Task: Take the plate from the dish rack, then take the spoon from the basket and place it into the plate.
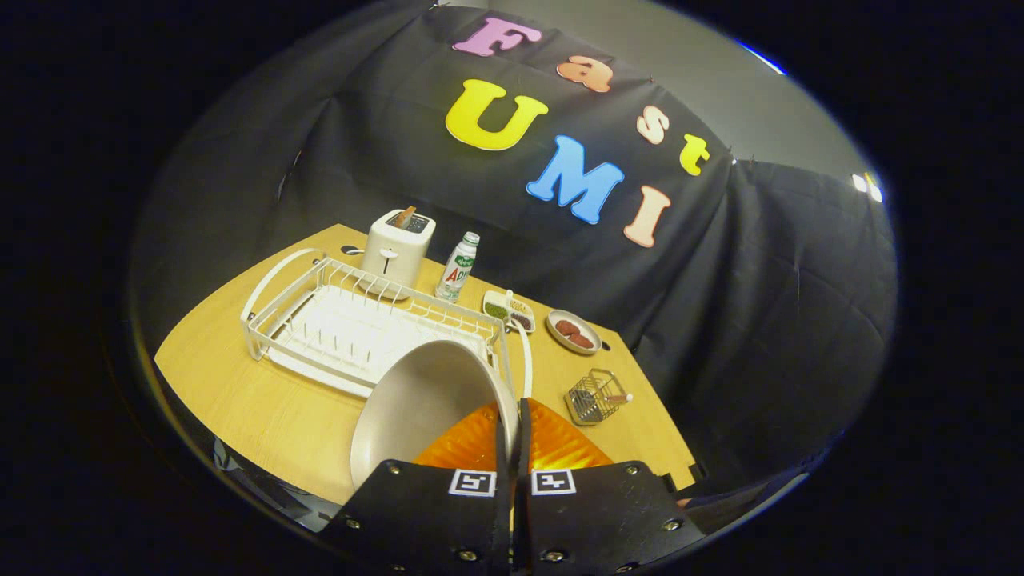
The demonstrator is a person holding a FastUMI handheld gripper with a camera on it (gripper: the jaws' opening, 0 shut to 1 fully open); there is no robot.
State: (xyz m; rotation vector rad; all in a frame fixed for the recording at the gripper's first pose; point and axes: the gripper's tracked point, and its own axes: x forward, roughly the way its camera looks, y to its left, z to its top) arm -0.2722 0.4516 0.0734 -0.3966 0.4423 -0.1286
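Tongs clamp plate above table

one plate, one dish rack, one basket, one toaster, one bottle

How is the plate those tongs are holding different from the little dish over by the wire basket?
The plate is held tilted on edge, its rim pinched in the tongs; the small dish lies flat on the table. The plate is empty; the small dish holds dark reddish pieces. The plate looks much bigger, though it is also nearer the camera. Both are pale and rounded.
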